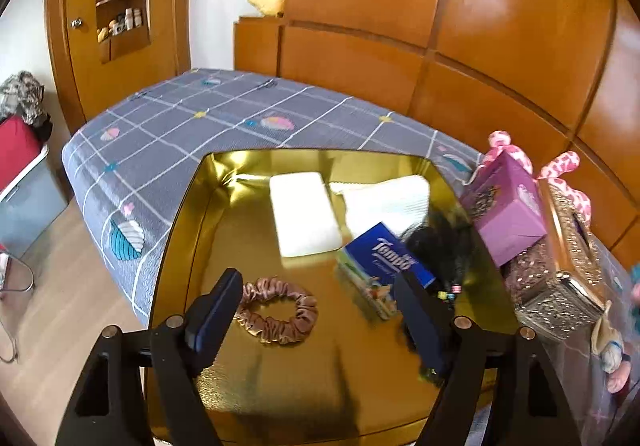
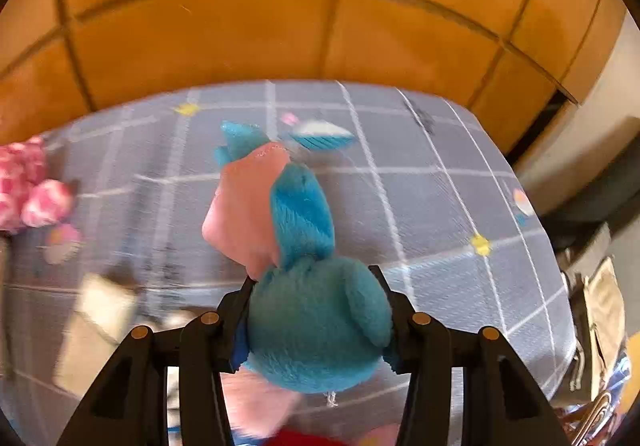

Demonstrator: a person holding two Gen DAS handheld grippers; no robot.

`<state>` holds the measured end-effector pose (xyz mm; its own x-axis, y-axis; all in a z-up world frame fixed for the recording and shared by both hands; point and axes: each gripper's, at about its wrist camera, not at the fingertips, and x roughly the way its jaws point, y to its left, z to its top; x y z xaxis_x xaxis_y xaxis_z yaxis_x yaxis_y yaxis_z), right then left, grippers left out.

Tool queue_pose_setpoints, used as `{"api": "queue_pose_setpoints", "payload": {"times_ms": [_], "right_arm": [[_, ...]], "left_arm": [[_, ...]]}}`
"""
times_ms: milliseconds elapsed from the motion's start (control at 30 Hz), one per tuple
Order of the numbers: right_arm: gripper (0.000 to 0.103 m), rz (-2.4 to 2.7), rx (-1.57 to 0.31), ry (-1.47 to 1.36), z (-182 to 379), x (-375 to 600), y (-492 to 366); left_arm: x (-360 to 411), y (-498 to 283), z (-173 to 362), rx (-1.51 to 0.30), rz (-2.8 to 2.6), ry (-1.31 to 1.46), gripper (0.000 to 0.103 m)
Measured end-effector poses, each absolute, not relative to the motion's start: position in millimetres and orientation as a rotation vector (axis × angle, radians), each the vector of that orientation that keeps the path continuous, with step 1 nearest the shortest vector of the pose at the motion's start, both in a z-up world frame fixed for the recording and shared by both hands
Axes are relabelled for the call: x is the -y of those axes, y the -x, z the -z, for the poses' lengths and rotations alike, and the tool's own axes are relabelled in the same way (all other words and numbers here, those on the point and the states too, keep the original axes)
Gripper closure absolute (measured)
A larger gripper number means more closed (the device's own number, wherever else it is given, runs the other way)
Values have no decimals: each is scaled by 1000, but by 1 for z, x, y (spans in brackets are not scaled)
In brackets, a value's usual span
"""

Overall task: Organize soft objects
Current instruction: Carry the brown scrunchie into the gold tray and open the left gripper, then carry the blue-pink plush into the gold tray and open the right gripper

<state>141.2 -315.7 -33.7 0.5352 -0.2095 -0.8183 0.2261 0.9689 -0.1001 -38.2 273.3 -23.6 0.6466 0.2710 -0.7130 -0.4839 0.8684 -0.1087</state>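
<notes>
The left gripper point(image 1: 316, 306) gapes over the gold tray point(image 1: 280, 378), its right finger smeared by blur, while the right gripper point(image 2: 314, 310) squeezes a blue-and-pink plush toy point(image 2: 304, 286) whose lower end is cut off.

Each gripper, left gripper point(image 1: 320, 310) and right gripper point(image 2: 314, 286), has black angular plastic arms, 4 round brass-coloured pins and dark blue finger pads point(image 1: 214, 310).

I see bare gold tray floor point(image 1: 256, 230) ahead-left; the scrunchie point(image 1: 276, 310), tissue pack point(image 1: 384, 258) and black hairpiece point(image 1: 436, 238) crowd its right. Open bedspread point(image 2: 432, 206) lies right of the plush point(image 2: 316, 326).
</notes>
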Motion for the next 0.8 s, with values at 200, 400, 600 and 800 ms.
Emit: {"api": "queue_pose_setpoints", "payload": {"times_ms": [200,400,600,800], "right_arm": [[53,55,-865,-88,-6,255,-128],[53,-194,-790,-69,-35,173,-104],[53,-373,-722,-33,-56,107,-75],[53,-489,-725,-20,-53,67,-57]], "left_arm": [[-259,41,11,-713,-414,261,19],[-254,41,13,-722,-404,260,18],[-253,42,15,-721,-404,268,12],[-254,42,16,-726,-417,273,8]]}}
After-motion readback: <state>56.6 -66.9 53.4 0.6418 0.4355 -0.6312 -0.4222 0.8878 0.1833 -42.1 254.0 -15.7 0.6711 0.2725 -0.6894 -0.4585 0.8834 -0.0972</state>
